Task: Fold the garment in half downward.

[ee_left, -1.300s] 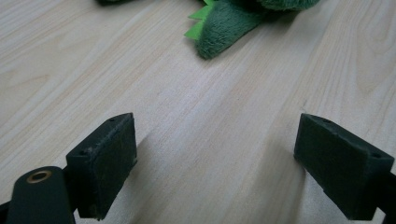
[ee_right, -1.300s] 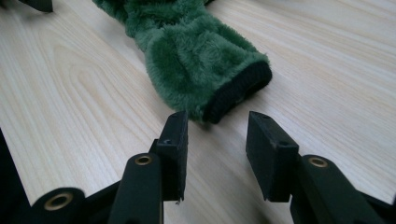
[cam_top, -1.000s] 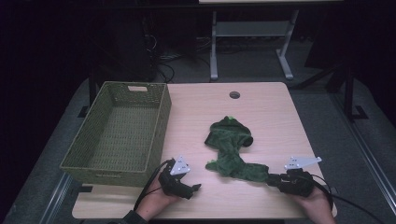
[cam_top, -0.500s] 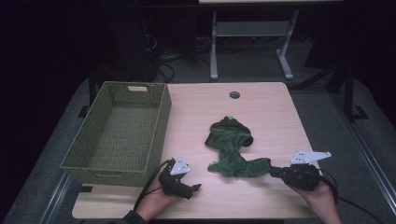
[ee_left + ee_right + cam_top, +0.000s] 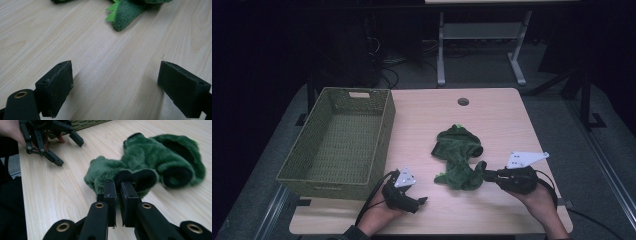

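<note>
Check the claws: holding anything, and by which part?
Right claw is pinched shut on the green plush garment, gripping its black knit cuff at the near end. Left claw stands open over bare table, holding nothing.

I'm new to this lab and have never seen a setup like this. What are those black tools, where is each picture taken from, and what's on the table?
A person holds a hand-held two-jaw gripper in each hand. One picture comes from a camera above the table; the other two come from cameras riding on the grippers, looking along their black jaws.

On the wooden table lie a woven green basket and a furry green garment with black cuffs.

The right gripper has just closed its jaws on a black cuff at the garment's edge. The left gripper rests near the basket, jaws wide apart over bare wood, holding nothing.
</note>
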Demonstrator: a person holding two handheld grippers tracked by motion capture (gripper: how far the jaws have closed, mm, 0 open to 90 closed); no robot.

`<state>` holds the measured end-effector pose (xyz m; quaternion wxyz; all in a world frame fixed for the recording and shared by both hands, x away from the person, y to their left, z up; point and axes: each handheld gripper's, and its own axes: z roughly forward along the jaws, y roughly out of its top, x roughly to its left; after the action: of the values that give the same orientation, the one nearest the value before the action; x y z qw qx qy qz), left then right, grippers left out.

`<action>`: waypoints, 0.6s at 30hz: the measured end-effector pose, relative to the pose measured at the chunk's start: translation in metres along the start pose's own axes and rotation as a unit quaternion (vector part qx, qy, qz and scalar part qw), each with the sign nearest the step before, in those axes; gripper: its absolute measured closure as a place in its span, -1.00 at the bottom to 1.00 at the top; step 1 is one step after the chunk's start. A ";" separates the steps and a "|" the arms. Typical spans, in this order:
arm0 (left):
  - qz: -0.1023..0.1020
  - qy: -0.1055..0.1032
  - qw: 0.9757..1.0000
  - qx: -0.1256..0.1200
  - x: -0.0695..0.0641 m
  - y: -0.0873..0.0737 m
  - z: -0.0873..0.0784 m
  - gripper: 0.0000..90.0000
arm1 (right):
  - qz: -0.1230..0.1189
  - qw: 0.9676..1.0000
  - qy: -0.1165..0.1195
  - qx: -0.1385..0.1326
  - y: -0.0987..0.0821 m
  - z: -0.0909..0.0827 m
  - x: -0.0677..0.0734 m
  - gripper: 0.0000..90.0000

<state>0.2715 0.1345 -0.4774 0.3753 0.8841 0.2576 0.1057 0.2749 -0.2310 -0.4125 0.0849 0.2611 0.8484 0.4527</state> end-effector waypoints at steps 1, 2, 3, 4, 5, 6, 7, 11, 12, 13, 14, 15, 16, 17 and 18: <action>0.000 0.000 1.000 0.000 0.000 0.000 0.000 -0.73 | -0.003 1.000 0.005 0.000 0.003 0.003 0.000 0.87; 0.000 0.000 1.000 0.000 0.000 0.000 0.000 -0.73 | -0.005 1.000 0.009 0.000 0.005 0.007 0.000 0.87; -0.001 0.000 1.000 0.000 0.000 0.000 0.000 -0.73 | -0.008 1.000 0.014 0.004 0.008 0.010 0.000 0.87; 0.001 0.000 1.000 0.000 0.000 0.000 0.000 -0.73 | -0.012 1.000 0.018 0.005 0.010 0.014 0.001 0.87; 0.001 0.001 1.000 0.000 0.000 0.000 0.000 -0.73 | -0.014 1.000 0.022 0.006 0.013 0.017 0.001 0.87; 0.001 0.000 1.000 0.000 0.000 0.000 0.000 -0.73 | -0.020 0.999 0.027 0.007 0.015 0.021 0.002 0.87; 0.002 0.000 1.000 0.000 0.000 0.000 0.000 -0.73 | -0.021 0.999 0.030 0.010 0.018 0.025 0.003 0.87; 0.001 0.001 1.000 0.000 0.000 0.000 0.000 -0.73 | -0.027 0.999 0.043 0.008 0.025 0.041 0.006 0.71; 0.001 0.001 1.000 0.000 0.000 0.000 0.000 -0.73 | -0.025 0.999 0.042 0.005 0.026 0.042 0.007 0.66; 0.001 0.000 1.000 0.000 0.000 0.000 0.000 -0.73 | -0.025 0.999 0.042 0.005 0.026 0.042 0.007 0.66; 0.001 0.000 1.000 0.000 0.000 0.000 0.000 -0.73 | -0.029 0.999 0.040 0.002 0.028 0.042 0.007 0.59; -0.001 0.000 1.000 0.000 0.000 0.000 0.000 -0.73 | -0.026 0.999 0.038 -0.003 0.030 0.042 0.006 0.57; -0.001 0.000 1.000 0.000 0.000 0.000 0.000 -0.73 | -0.025 0.999 0.037 -0.008 0.032 0.042 0.005 0.60; 0.000 0.000 1.000 0.000 0.000 0.000 0.000 -0.73 | -0.010 0.999 0.030 -0.015 0.036 0.042 0.002 0.70; 0.001 0.001 1.000 0.000 0.000 0.000 0.000 -0.73 | -0.010 0.999 0.030 -0.015 0.036 0.042 0.002 0.70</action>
<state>0.2716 0.1346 -0.4774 0.3751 0.8843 0.2568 0.1068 0.3020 -0.1834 -0.4073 0.0680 0.2373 0.8463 0.4720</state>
